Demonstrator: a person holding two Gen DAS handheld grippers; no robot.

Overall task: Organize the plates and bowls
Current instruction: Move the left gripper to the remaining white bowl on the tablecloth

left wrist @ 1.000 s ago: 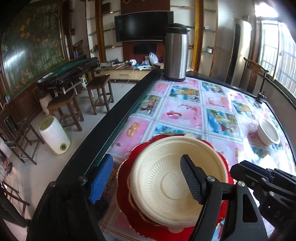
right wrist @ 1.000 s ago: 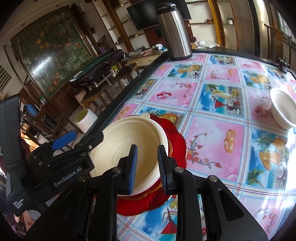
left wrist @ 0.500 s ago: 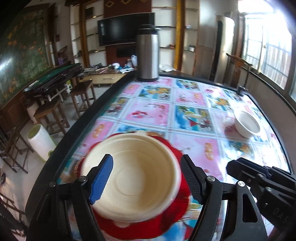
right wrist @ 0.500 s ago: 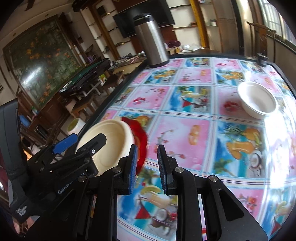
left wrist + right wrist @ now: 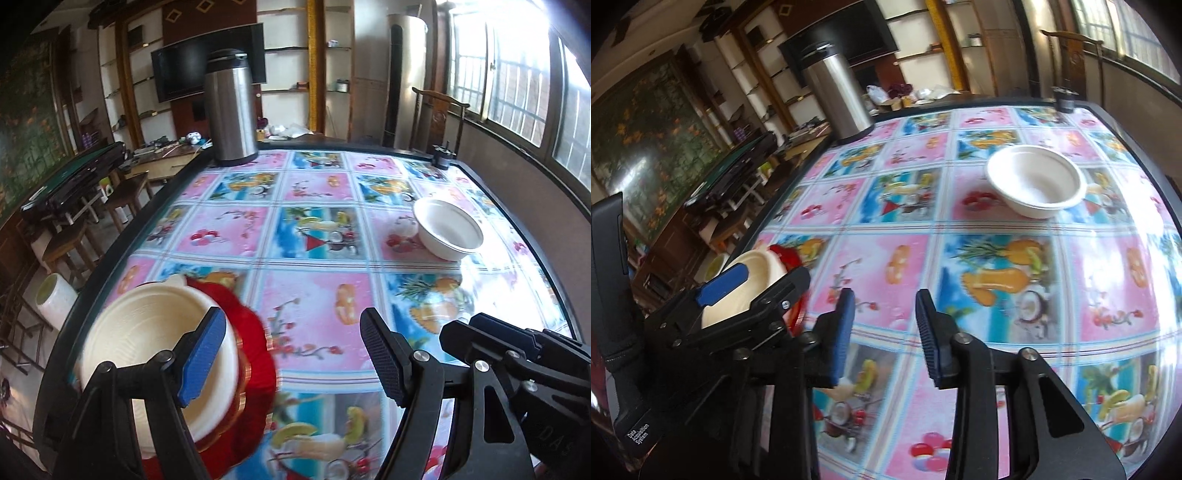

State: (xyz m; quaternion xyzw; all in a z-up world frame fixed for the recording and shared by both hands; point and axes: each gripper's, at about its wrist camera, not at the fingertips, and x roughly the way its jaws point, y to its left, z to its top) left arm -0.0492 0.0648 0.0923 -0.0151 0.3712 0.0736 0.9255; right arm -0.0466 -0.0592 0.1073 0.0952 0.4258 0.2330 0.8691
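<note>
Left gripper (image 5: 291,354): ribbed pads spread wide, gripping nothing. Right gripper (image 5: 884,332): blue ribbed pads parted, gripping nothing. At the lower left of the left wrist view, a cream ridged bowl (image 5: 147,332) sits on a scalloped red plate (image 5: 255,354). A smooth white bowl (image 5: 448,230) stands at middle right on the glossy patterned tablecloth (image 5: 314,310). A steel flask (image 5: 231,107) stands at upper centre.

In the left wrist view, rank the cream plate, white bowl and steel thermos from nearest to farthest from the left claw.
From the left claw:
1. Cream plate, near left, on the red plate.
2. White bowl, right, mid-table.
3. Steel thermos, far left edge.
</note>
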